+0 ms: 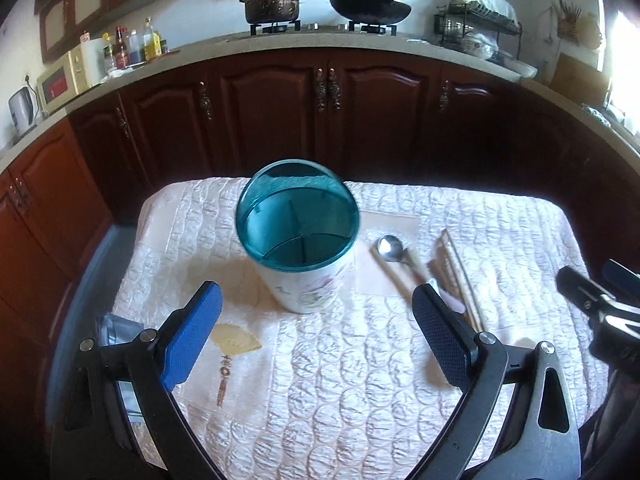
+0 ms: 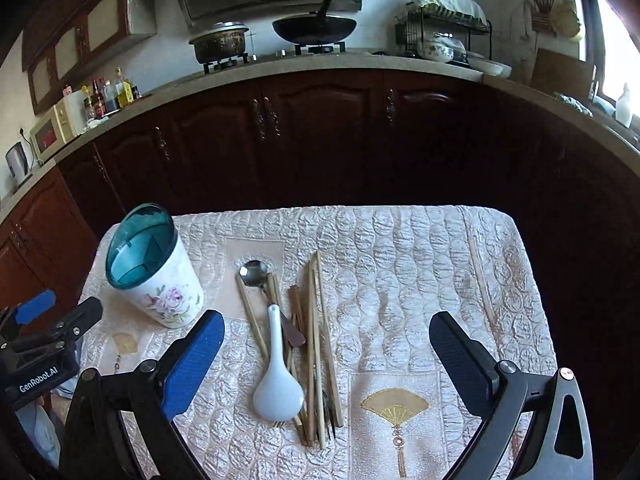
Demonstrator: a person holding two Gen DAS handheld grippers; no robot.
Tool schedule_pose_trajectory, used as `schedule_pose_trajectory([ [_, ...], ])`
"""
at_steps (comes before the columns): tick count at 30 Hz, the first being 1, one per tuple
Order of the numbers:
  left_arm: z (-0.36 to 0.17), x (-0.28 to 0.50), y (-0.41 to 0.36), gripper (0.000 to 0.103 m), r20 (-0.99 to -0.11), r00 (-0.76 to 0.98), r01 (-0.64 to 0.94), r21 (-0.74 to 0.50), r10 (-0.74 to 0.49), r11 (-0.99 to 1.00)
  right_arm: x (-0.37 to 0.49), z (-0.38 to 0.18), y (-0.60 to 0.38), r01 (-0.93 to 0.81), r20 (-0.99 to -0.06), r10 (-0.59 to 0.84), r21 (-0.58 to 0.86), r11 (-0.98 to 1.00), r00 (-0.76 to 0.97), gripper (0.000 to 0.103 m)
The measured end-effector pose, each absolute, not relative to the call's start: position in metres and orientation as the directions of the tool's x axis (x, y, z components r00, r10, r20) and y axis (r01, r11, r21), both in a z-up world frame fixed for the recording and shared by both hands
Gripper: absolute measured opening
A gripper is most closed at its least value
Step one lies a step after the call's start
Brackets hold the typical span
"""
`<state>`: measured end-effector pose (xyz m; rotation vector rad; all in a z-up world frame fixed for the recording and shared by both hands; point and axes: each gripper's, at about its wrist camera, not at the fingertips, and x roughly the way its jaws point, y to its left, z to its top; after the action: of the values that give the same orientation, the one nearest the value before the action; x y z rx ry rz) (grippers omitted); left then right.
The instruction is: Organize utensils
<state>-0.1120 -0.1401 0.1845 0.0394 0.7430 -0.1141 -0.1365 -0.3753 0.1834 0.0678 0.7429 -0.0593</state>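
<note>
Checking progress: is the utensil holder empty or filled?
Empty: the utensil holder shows bare teal dividers; chopsticks lie on the tablecloth.

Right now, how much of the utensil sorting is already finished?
Nothing looks done: the holder seems empty. Nothing is in hand; the left hand-held gripper and the right hand-held gripper are open. The metal spoon, white spoon and chopsticks lie on the cloth.
</note>
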Motion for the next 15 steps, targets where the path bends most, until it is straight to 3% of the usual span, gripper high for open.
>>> schedule_pose_trajectory([
  [15, 0.181, -0.115, -0.164, 0.097, -0.676, 0.734, 0.108, 0.011, -0.072, 0.994, -0.131, 0.174, -0.374, 0.085, -0.666, -0.053, 0.017, 0.996, 0.744, 0.102],
])
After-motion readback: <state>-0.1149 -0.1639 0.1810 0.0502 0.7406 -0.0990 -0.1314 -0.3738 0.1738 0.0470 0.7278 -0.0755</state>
